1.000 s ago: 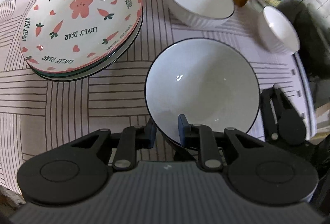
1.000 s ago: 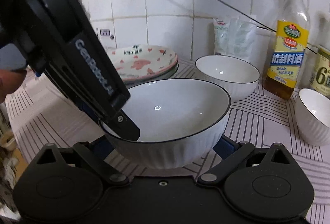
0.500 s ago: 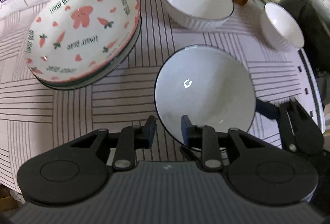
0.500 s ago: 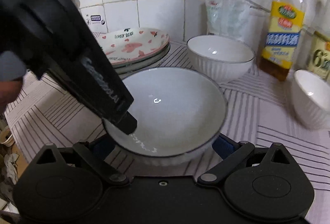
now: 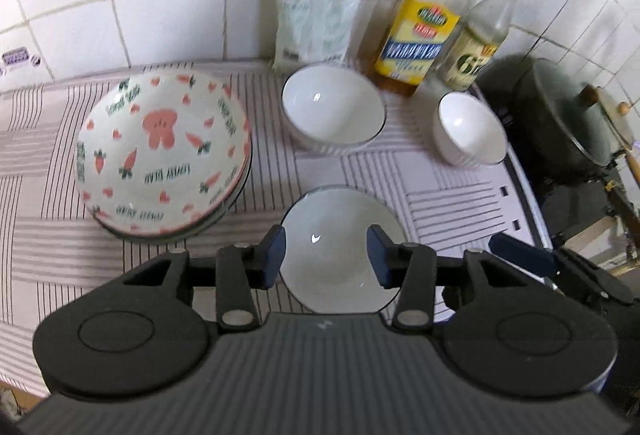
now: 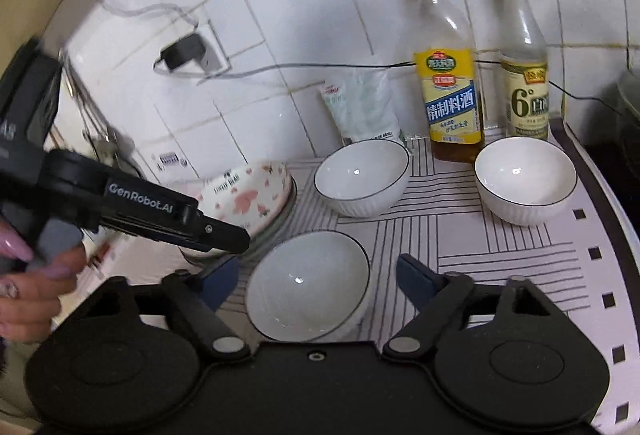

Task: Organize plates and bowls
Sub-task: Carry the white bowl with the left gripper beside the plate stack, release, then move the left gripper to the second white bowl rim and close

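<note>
The near bowl sits upright on the striped surface, empty, its dark rim facing up. The left gripper hangs above it with its jaws wide, one blue pad to each side of the bowl and neither touching it. The right gripper is also spread wide around the same bowl, its pads apart from the bowl's wall. From the right wrist view the left gripper's black body reaches in from the left, held by a hand (pink nails showing). A stack of carrot-print plates lies to the left of the bowl. Behind it stand a second white bowl and, further right, a smaller bowl. Two bottles and a plastic packet line the tiled wall.
</note>
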### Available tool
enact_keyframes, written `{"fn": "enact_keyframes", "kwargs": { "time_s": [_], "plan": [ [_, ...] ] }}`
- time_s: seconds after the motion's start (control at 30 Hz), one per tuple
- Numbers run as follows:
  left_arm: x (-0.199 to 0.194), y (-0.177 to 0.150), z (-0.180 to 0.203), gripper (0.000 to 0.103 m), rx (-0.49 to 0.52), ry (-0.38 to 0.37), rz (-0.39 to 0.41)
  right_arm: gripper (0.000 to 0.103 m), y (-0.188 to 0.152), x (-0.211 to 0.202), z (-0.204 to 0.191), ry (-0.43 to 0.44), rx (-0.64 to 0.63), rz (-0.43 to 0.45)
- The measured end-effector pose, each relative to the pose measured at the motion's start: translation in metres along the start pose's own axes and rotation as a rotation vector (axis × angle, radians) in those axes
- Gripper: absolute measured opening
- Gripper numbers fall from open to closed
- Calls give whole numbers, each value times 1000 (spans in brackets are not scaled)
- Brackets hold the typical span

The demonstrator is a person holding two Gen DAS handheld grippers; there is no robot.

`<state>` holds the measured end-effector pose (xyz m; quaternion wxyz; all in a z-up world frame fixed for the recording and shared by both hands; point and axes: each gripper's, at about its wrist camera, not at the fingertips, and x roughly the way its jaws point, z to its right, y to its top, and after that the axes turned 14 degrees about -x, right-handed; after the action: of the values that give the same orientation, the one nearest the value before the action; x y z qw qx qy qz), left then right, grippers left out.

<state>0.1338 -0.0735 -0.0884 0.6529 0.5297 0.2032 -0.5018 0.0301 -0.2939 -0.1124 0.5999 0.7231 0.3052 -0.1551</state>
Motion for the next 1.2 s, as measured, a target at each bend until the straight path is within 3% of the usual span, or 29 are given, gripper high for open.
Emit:
{"fn": "enact_keyframes", "kwargs": {
  "time_s": [0.2, 0.43, 0.5, 0.67, 1.0, 1.2],
  "plan": [
    [-6, 24, 4, 48, 74, -35, 37, 75, 18, -11, 5, 8, 111, 6],
    [16, 58, -3, 49, 98, -46, 10, 73, 41, -7, -4, -59, 99, -20],
    [26, 68, -4, 49, 122, -35, 8, 65, 47, 1, -2, -76, 110, -27],
    [59, 90, -6, 49, 180, -16, -6, 55, 56, 36, 11, -130, 125, -70],
    [132, 109, 7, 49, 327, 25, -44, 55, 51, 117, 58, -200, 304, -169],
    [160, 112, 13, 48, 370, 45, -80, 49, 48, 151, 75, -173, 406, -203]
  ]
}}
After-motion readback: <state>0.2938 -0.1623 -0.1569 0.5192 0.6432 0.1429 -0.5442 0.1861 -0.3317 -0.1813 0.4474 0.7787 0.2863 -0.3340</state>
